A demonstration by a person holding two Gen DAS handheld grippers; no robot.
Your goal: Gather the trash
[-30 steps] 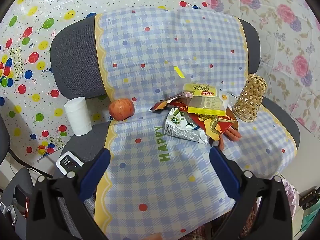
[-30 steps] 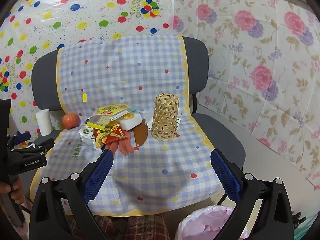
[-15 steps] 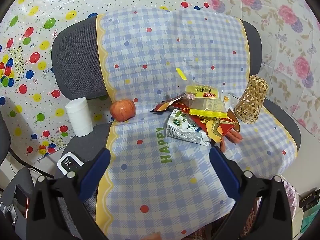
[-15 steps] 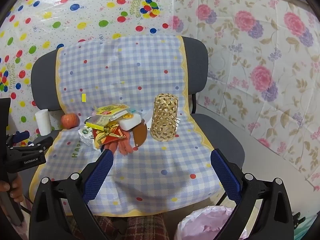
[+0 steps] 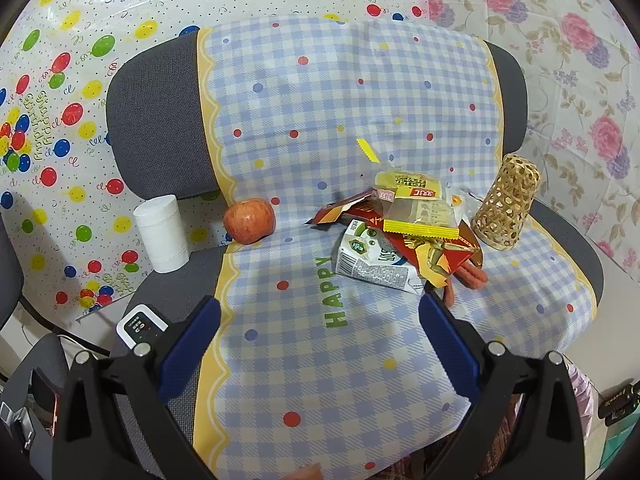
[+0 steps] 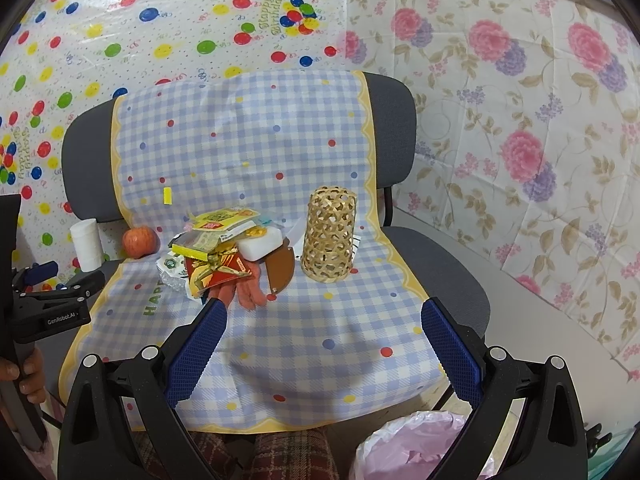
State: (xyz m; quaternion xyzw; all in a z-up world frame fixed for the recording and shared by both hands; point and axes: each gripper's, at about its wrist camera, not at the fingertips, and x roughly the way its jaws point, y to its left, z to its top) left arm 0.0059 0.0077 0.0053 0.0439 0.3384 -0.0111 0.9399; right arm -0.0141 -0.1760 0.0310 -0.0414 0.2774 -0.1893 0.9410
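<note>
Closer now, left tongs [image 5: 320, 312] gape over crinkled wrappers [image 5: 416, 216]; woven basket [image 5: 506, 208] beside.

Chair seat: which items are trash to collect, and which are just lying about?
Trash job:
- wrapper pile
- crushed milk carton
- pink-lined bin

Lying about:
- apple
- woven basket
- paper roll
- white device
</note>
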